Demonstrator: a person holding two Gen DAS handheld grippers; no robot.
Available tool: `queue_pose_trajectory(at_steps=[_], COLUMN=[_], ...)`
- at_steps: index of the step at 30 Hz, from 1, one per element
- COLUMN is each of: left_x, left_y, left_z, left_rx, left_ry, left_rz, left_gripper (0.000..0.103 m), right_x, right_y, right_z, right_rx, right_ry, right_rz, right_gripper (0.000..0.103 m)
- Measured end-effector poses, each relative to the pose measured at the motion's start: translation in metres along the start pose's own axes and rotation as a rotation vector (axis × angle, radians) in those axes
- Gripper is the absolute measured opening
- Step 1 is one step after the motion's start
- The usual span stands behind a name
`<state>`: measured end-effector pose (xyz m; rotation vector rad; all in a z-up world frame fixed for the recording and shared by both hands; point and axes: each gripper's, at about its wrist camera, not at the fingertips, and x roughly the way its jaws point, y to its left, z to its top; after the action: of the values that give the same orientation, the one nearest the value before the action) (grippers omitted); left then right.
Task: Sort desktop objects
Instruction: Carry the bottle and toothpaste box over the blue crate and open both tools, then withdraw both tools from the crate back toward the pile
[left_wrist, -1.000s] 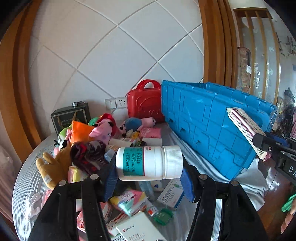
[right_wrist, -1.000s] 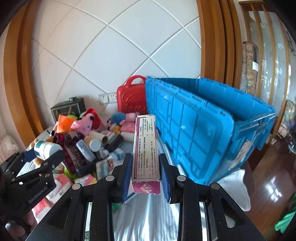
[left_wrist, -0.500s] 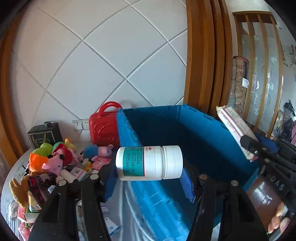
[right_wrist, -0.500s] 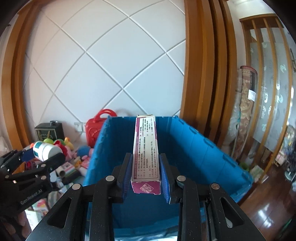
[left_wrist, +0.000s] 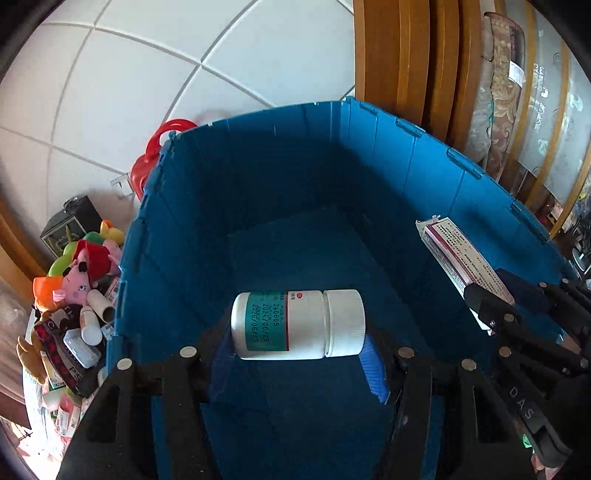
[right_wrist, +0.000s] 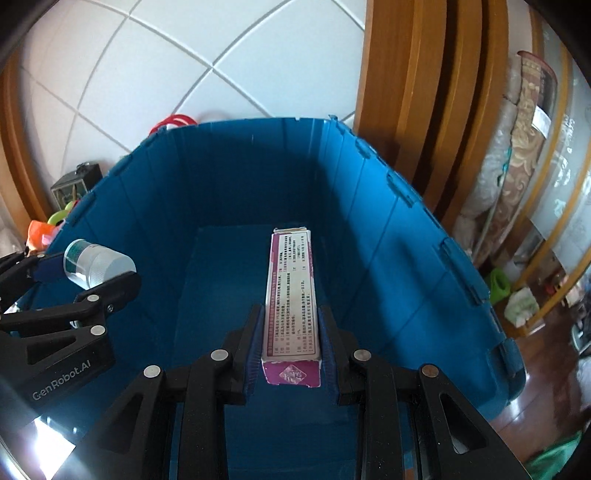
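My left gripper (left_wrist: 298, 332) is shut on a white pill bottle (left_wrist: 298, 325) with a green label, held sideways above the inside of the big blue crate (left_wrist: 280, 155). My right gripper (right_wrist: 290, 325) is shut on a long purple-and-white medicine box (right_wrist: 291, 291), also held over the crate (right_wrist: 406, 236), whose floor looks bare. The box (left_wrist: 458, 258) and right gripper show at the right of the left wrist view. The bottle (right_wrist: 96, 264) and left gripper show at the left of the right wrist view.
Left of the crate lies a pile of plush toys (left_wrist: 81, 273), tubes and packets on the table. A red case (left_wrist: 159, 155) and a dark tin (left_wrist: 70, 225) stand by the tiled wall. Wooden door frames (right_wrist: 410, 92) rise behind the crate; floor clutter lies at the right.
Both grippers have moved from beside the pile to above the crate's opening and tilted down, each still holding its item. The crate's inside floor has come into view.
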<state>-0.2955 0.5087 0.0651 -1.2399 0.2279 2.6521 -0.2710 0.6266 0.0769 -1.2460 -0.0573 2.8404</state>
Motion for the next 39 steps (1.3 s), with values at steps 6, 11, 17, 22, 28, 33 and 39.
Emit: queue_pose_trajectory(at_steps=[6,11,17,22,28,33,39], left_x=[0.011,0.011,0.008,-0.004,-0.034,-0.070,-0.120], left_y=[-0.006,-0.007,-0.007,-0.002,0.004,0.015,0.031], left_z=[-0.008,-0.011,-0.018,-0.020,-0.021,-0.035,-0.069], left_rx=[0.002,-0.004,0.000,-0.016,-0.050,-0.086,-0.114], left_ry=[0.070,0.088,0.075,0.011,-0.128,-0.281,-0.523], left_rz=[-0.002,0.011,0.015,0.017,0.027,0.062,0.190], left_gripper=[0.059,0.064,0.071,0.071,0.071,0.077,0.089], right_x=[0.022,0.029,0.030,0.029,0.014,-0.020,-0.076], right_y=[-0.019,-0.026,-0.027,-0.028,-0.025,-0.025,-0.006], right_z=[-0.006,-0.014,-0.019,-0.017,-0.018,-0.021,-0.036], right_rx=[-0.026,-0.045,-0.056,-0.059,-0.053,-0.029,-0.014], right_ry=[0.121,0.166,0.193,0.195,0.124,-0.004,-0.241], right_rz=[0.020,0.013,0.009,-0.007,-0.001,0.021,0.042], right_gripper=[0.029,0.029,0.030,0.037,0.086,0.102,0.103])
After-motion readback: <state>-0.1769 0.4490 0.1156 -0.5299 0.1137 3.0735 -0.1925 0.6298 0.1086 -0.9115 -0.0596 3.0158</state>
